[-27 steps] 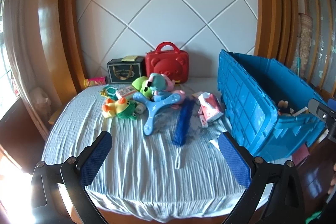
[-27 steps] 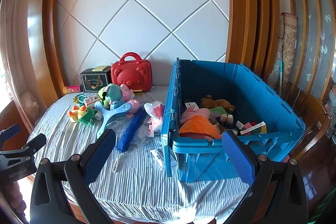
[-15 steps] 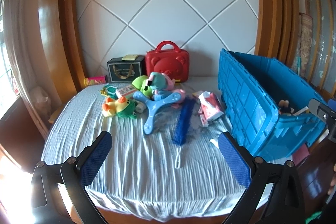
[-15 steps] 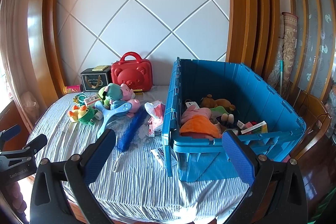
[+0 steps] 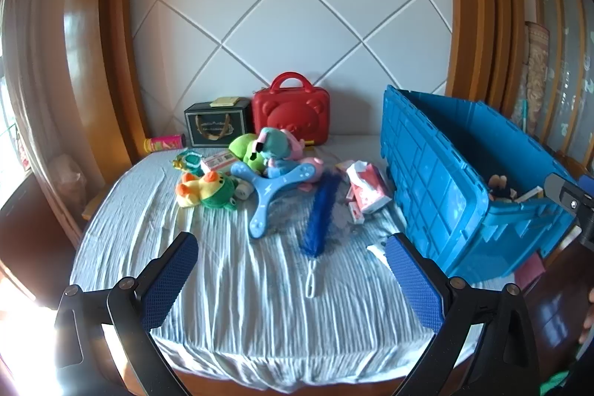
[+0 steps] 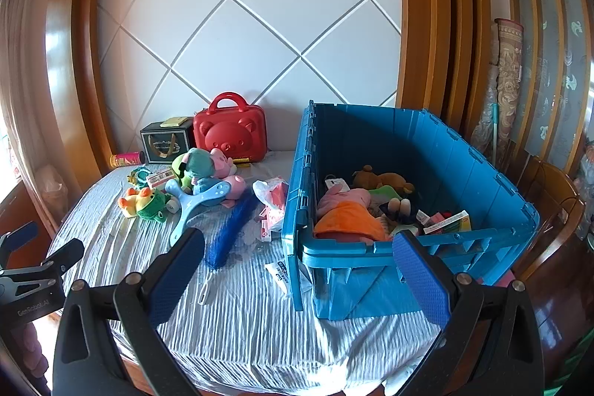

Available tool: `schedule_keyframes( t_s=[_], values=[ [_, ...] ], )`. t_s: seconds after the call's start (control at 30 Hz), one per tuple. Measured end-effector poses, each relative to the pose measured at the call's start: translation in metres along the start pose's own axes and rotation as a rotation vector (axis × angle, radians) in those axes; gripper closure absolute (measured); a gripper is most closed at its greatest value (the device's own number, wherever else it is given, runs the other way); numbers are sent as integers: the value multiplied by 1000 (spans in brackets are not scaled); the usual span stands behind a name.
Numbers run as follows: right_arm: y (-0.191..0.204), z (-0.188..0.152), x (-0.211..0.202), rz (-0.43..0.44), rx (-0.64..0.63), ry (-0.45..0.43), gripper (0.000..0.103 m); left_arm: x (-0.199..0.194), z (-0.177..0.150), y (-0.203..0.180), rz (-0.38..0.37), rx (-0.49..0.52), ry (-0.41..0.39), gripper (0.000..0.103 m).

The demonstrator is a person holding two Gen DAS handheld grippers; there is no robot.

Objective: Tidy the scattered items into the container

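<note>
A big blue crate [image 6: 419, 151] [image 5: 438, 173] stands on the right of the cloth-covered table, with plush toys and boxes inside. Left of it lie scattered items: a blue duster [image 5: 321, 210] [image 6: 232, 229], a light blue boomerang toy [image 5: 267, 195] [image 6: 193, 203], a green and orange plush [image 5: 208, 190] [image 6: 144, 201], a pile of plush toys [image 5: 271, 147], and a tissue pack [image 5: 365, 184] [image 6: 273, 195]. My left gripper [image 5: 293, 270] hovers open over the near table edge, nothing between its fingers. My right gripper [image 6: 299, 270] is open before the crate's near left corner, empty.
A red bear case [image 5: 291, 114], a dark gift box [image 5: 217, 125] and a pink tube [image 5: 165, 141] stand against the padded wall at the back. A small packet [image 6: 284, 275] lies by the crate's corner. Wooden panels flank the table.
</note>
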State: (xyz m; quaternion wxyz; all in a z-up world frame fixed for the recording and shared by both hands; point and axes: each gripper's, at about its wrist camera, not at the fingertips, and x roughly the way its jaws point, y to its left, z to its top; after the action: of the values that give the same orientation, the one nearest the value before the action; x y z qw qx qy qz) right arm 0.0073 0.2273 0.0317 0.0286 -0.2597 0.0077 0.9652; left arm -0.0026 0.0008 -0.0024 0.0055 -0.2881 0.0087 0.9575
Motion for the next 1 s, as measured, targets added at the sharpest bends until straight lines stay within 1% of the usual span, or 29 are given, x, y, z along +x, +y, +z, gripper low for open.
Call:
schedule_keyframes(
  t_s=[1.0],
  values=[
    [4, -2, 5, -5, 2, 12, 0, 3, 1, 7, -8, -9, 1, 1]
  ],
)
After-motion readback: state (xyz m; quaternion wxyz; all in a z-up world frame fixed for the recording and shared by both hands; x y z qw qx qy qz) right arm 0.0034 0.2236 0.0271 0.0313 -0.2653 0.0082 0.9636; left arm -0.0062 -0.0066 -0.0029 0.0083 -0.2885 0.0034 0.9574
